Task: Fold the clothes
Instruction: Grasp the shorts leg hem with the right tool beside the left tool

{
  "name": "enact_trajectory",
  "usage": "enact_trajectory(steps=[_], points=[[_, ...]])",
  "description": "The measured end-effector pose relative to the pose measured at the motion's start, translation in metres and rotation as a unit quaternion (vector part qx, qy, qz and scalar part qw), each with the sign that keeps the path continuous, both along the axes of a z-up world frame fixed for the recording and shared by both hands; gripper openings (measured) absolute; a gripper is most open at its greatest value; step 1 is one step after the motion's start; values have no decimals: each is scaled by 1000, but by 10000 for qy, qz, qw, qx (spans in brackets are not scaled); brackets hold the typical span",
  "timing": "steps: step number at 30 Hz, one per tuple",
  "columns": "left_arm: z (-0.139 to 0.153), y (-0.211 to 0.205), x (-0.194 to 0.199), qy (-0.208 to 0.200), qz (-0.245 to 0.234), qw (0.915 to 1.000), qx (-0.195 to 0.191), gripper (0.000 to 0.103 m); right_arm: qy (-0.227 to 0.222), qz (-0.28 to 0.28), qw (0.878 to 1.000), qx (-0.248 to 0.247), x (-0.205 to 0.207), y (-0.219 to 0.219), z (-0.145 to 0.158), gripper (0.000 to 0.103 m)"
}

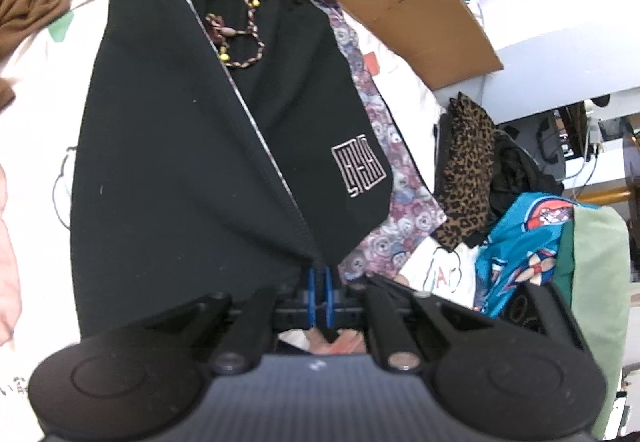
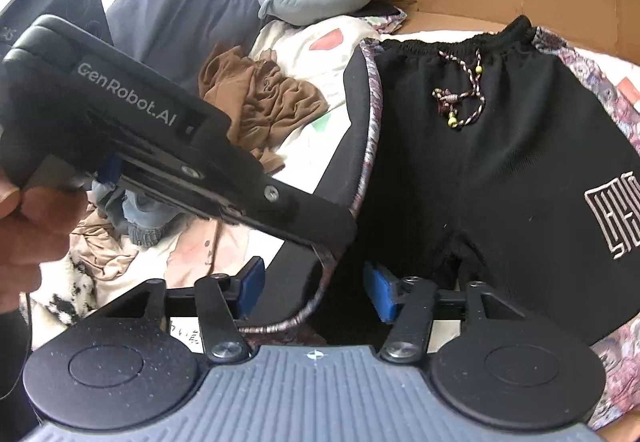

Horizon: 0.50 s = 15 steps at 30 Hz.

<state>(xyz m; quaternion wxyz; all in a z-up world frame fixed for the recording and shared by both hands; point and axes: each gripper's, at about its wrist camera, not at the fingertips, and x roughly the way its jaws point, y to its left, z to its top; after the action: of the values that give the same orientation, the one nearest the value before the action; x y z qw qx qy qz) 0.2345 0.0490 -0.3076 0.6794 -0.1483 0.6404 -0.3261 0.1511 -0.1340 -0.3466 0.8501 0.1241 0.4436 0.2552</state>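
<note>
You are partway into the first fold of the black shorts, which lie flat on the cream printed sheet with the waistband away from you: one side has been lifted and drawn across the middle, so its floral-piped edge runs as a diagonal line over the front, but nothing is laid down or squared yet. Your left gripper has its blue pads pinched together on the hem corner of that flap, holding the cloth taut. Your right gripper stands with its pads apart, the curved piped edge passing between them without either pad visibly pressing on it (I read that as not yet gripped). Left to do, by my judgement: lay the flap flat, then fold the length in half toward the waistband. The fabric looks a thick, matte knit, soft enough to drape without creasing; the side panels are a mauve floral print, the elastic waistband is gathered, and a braided drawcord with yellow beads lies loose on the front. A crumpled brown garment and a leopard-print piece wait nearby, unfolded.
</note>
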Motion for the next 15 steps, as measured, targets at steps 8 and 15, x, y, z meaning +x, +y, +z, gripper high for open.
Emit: enact_trajectory(steps=[8, 15], points=[[5, -22, -3, 25, 105, 9999, -134, 5, -54, -532, 9986, -32, 6, -21, -2, 4], [20, -30, -4, -517, 20, 9986, -105, 35, -89, -1012, 9948, -38, -1, -41, -1, 1]])
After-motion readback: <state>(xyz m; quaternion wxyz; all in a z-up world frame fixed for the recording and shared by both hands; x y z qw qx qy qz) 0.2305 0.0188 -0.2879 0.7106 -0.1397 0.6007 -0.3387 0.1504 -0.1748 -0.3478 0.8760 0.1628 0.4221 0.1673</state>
